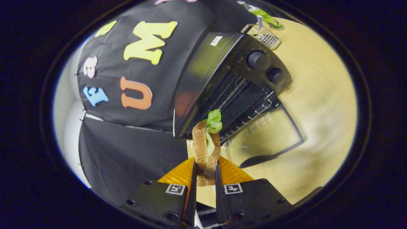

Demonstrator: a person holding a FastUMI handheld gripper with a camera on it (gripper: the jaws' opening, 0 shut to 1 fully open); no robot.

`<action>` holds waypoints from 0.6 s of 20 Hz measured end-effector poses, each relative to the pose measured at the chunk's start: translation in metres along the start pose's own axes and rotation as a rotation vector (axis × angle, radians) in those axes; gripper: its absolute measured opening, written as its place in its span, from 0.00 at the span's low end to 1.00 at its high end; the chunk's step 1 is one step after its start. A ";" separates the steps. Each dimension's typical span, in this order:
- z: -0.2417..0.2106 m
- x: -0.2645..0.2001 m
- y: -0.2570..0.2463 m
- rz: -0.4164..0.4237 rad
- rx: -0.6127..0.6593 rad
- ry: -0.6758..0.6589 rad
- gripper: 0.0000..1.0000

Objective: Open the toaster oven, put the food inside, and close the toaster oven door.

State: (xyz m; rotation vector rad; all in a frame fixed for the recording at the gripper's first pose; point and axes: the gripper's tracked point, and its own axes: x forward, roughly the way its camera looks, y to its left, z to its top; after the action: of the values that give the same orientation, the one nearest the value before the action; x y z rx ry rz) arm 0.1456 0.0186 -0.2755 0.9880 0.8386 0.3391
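My gripper (206, 168) is shut on a sandwich (205, 146), two slices of brown bread with green lettuce sticking out of the top. The sandwich stands on edge between the fingers, lifted off the table. Just beyond it sits the black toaster oven (222, 79), seen tilted, with two round knobs (259, 60) on its front panel. Its glass door (270, 133) hangs fully open, lying flat over the wooden table (318, 95), and a wire rack (251, 114) shows inside the dark cavity. The lettuce tip reaches about level with the oven's opening.
An orange ridged plate (232, 173) lies on the table right under the fingers. Behind the oven stand a metal wire holder (265, 35) and a green-labelled bottle (264, 16). Black cloth walls the booth beside the oven.
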 end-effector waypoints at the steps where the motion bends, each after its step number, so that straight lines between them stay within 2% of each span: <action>1: 0.006 0.004 -0.002 0.002 0.011 -0.033 0.31; 7: 0.054 0.051 -0.021 0.012 0.045 -0.191 0.31; 12: 0.076 0.086 -0.024 0.021 0.048 -0.280 0.31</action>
State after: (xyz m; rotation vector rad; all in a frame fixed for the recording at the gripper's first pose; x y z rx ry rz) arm 0.2558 0.0127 -0.3143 1.0615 0.5845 0.1926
